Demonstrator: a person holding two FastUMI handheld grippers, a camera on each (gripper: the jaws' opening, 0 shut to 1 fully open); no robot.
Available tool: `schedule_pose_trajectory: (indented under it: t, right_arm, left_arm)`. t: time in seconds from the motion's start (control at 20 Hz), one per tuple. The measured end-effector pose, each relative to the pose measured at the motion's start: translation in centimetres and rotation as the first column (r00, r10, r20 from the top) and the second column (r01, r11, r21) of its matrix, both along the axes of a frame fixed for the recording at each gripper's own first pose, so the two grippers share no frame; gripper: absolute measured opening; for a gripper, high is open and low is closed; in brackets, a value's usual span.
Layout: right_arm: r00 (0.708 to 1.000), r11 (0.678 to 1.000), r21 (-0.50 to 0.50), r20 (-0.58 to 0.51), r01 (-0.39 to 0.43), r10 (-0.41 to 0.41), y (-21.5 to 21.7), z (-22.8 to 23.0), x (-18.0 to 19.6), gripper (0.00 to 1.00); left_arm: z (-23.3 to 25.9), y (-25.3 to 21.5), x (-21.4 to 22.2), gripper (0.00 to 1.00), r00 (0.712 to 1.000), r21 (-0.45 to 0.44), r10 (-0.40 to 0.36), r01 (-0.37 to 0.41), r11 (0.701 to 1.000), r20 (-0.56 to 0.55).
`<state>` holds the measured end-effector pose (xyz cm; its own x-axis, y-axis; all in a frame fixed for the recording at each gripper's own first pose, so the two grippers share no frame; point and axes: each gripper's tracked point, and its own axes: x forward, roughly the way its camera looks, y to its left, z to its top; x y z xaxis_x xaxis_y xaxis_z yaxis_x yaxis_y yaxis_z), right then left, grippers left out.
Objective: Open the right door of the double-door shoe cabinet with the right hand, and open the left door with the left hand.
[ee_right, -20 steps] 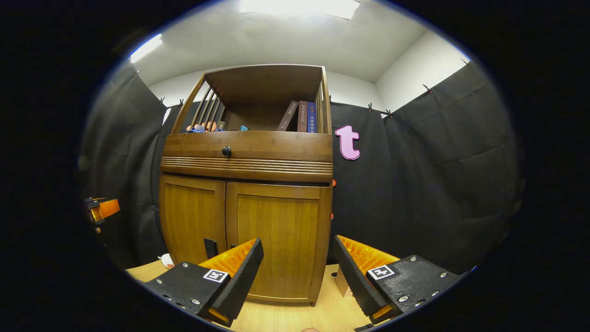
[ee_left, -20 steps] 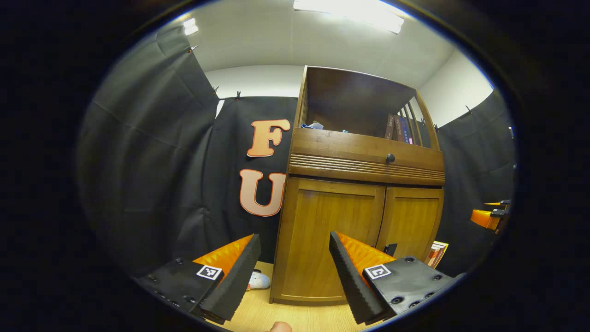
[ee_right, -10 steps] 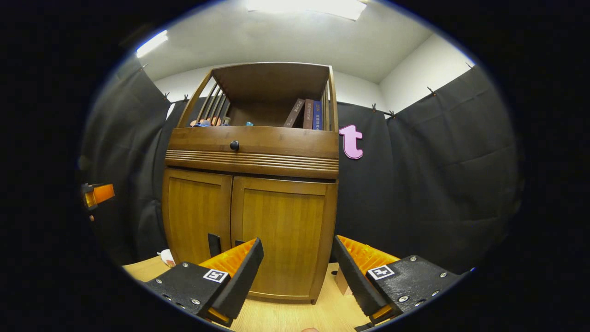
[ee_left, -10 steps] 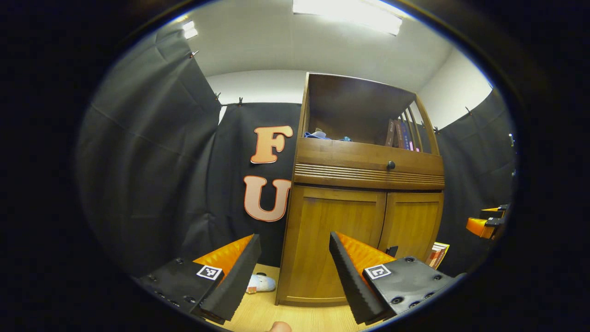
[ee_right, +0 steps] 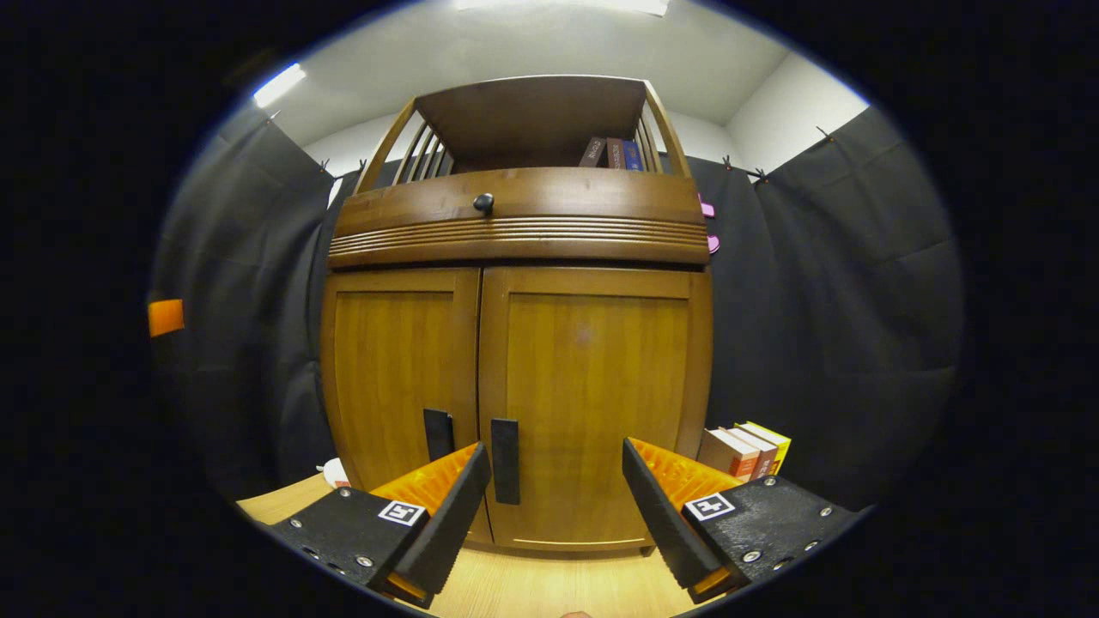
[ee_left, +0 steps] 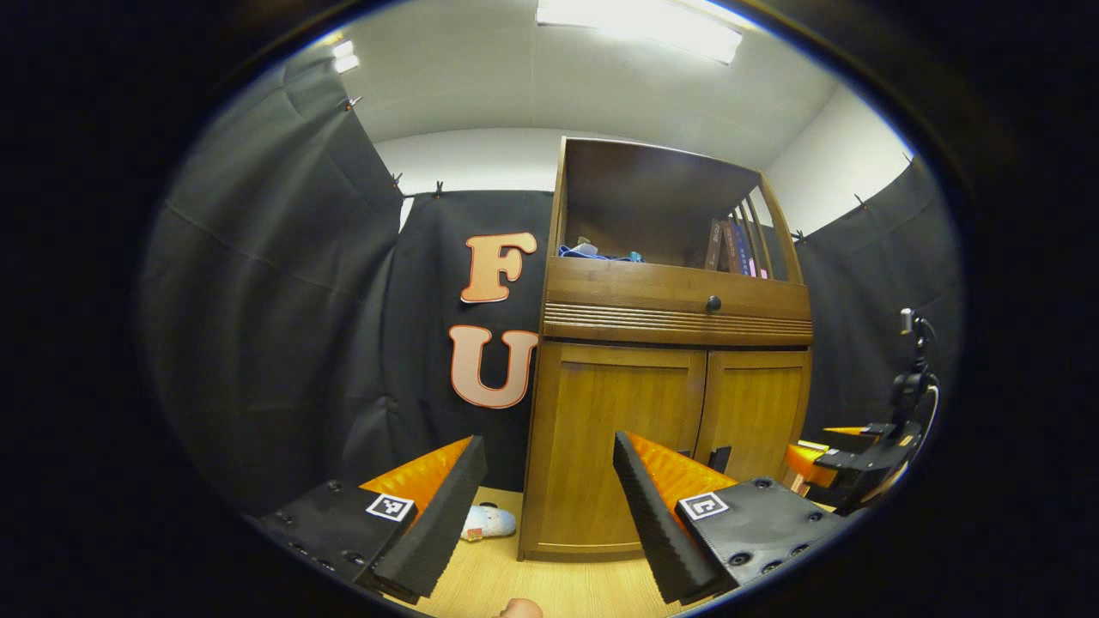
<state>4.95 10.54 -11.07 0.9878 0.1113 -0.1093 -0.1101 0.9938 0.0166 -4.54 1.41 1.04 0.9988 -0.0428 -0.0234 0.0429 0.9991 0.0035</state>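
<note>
The wooden shoe cabinet (ee_right: 515, 232) stands ahead with both lower doors closed. Its right door (ee_right: 592, 386) has a black vertical handle (ee_right: 505, 461) near the centre seam, and the left door (ee_right: 399, 369) has its own black handle (ee_right: 438, 433). My right gripper (ee_right: 554, 506) is open, close in front of the right door, with the handle just inside its left finger. In the left gripper view the cabinet (ee_left: 670, 300) sits farther off to the right, and my left gripper (ee_left: 545, 506) is open and holds nothing. The right gripper (ee_left: 846, 463) appears there low in front of the right door (ee_left: 751, 412).
Several books (ee_right: 743, 451) stand on the light wood floor (ee_right: 549, 588) right of the cabinet. A white slipper (ee_left: 485, 522) lies on the floor to its left. The upper shelf holds books (ee_left: 730, 249) and a blue item (ee_left: 592, 253). A drawer knob (ee_right: 483, 202) sits above the doors.
The right gripper has moved in closer to the right door, so the cabinet looms larger and its handles are in plain view. The left gripper has shifted slightly and stayed back.
</note>
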Motion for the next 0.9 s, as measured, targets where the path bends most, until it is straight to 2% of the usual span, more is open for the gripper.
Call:
schedule_pose_trajectory:
  t: [0.05,0.15,0.25,0.3,0.4,0.45,0.5,0.55,0.6,0.65,0.7,0.75,0.8,0.85,0.9]
  right_arm:
    - [1.0,1.0,0.0,-0.005,-0.006,0.006,0.8,-0.9,0.9,0.94]
    - [1.0,1.0,-0.004,-0.011,0.007,-0.007,1.6,-2.5,2.8,0.94]
    - [1.0,1.0,-0.005,-0.028,0.009,-0.01,2.3,-4.4,4.6,0.94]
    - [0.999,1.0,0.008,-0.04,0.011,-0.011,2.6,-5.1,5.3,0.99]
    - [0.997,0.999,0.045,-0.074,0.005,-0.001,3.3,-6.9,6.6,0.94]
    - [0.996,0.998,0.061,-0.088,0.006,-0.001,3.7,-7.8,7.3,0.99]
    - [0.995,0.997,0.071,-0.097,0.006,0.0,4.0,-8.4,7.9,0.93]
    - [0.995,0.997,0.074,-0.104,0.01,-0.002,4.2,-9.0,8.7,0.92]
    - [0.994,0.997,0.075,-0.105,0.014,-0.006,4.3,-9.4,9.2,0.99]
    - [0.994,0.997,0.08,-0.105,0.016,-0.008,4.4,-9.6,9.6,0.98]
    - [0.994,0.996,0.083,-0.106,0.021,-0.012,4.6,-9.8,9.9,0.9]
    - [0.994,0.996,0.09,-0.111,0.017,-0.007,4.8,-10.0,10.1,0.96]
    - [0.994,0.995,0.099,-0.113,0.012,-0.001,5.0,-10.1,10.4,0.87]
    - [0.993,0.995,0.102,-0.117,0.007,0.005,5.2,-10.2,10.7,0.86]
    - [0.992,0.995,0.104,-0.123,-0.002,0.015,5.4,-10.5,10.9,0.79]
  left_arm:
    - [0.0,0.1,-0.3,0.96,1.0,-0.002,-0.005,0.005,1.0,-0.002]
    - [-0.1,0.3,-0.8,0.94,1.0,-0.005,-0.021,0.021,1.0,-0.009]
    - [-0.1,0.8,-1.2,0.96,1.0,0.004,-0.024,0.024,1.0,-0.014]
    - [0.0,1.2,-1.3,0.96,1.0,0.012,-0.02,0.02,1.0,-0.013]
    - [0.0,1.9,-1.4,0.94,1.0,0.018,-0.007,0.007,1.0,-0.01]
    - [-0.2,2.1,-1.5,0.99,1.0,0.009,-0.006,0.006,1.0,-0.011]
    - [-0.2,2.2,-1.6,0.96,1.0,-0.002,-0.007,0.007,1.0,-0.013]
    - [-0.2,2.5,-1.6,0.96,1.0,-0.006,-0.006,0.006,1.0,-0.017]
    - [-0.3,3.0,-1.6,0.94,1.0,-0.006,-0.002,0.002,1.0,-0.017]
    - [-0.3,3.5,-1.5,0.96,1.0,-0.001,0.003,-0.003,1.0,-0.019]
    - [-0.5,3.8,-1.4,0.96,1.0,0.003,0.011,-0.011,1.0,-0.021]
    - [-0.6,4.2,-1.4,0.96,1.0,0.006,0.018,-0.018,1.0,-0.021]
    - [-0.6,4.3,-1.3,0.96,1.0,0.007,0.024,-0.024,1.0,-0.02]
    - [-0.6,4.7,-1.3,0.96,0.999,0.007,0.033,-0.033,0.999,-0.019]
    - [-0.6,5.0,-1.2,0.96,0.999,0.009,0.041,-0.041,0.999,-0.016]
